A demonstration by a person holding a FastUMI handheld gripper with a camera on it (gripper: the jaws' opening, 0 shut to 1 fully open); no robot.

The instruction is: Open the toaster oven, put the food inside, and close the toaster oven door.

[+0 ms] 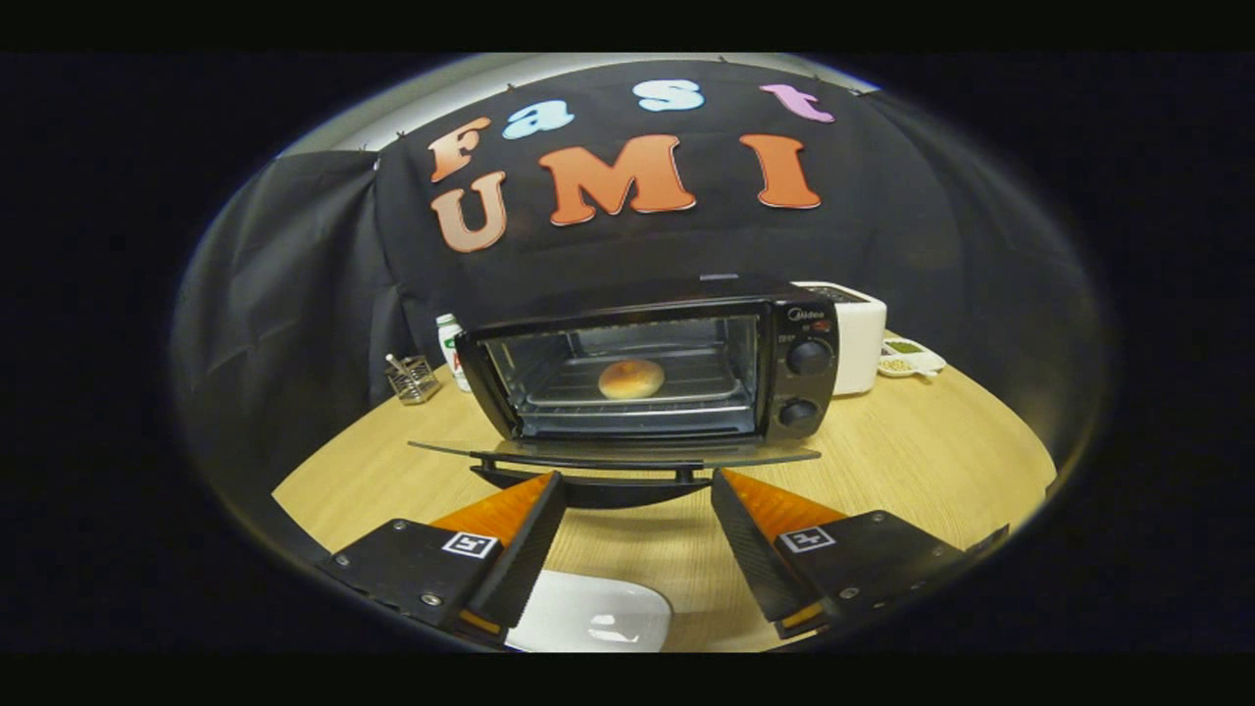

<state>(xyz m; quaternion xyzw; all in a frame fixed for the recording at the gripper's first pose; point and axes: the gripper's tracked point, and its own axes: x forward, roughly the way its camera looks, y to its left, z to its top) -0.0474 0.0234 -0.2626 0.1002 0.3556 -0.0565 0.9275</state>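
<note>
Toaster oven point(647, 368) beyond hand-held gripper point(637, 490) (wide, empty)

Gripper cam, low over table point(931, 461), faces open toaster oven point(647, 368) nearby.

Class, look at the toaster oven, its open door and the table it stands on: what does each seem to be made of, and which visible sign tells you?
Toaster oven: probably black painted metal, going by its smooth dark casing.
Door: likely glass, a thin see-through pane with a dark handle.
Table: wood or wood-look laminate, pale with fine grain lines.
The claw is open, holding nothing.
</note>
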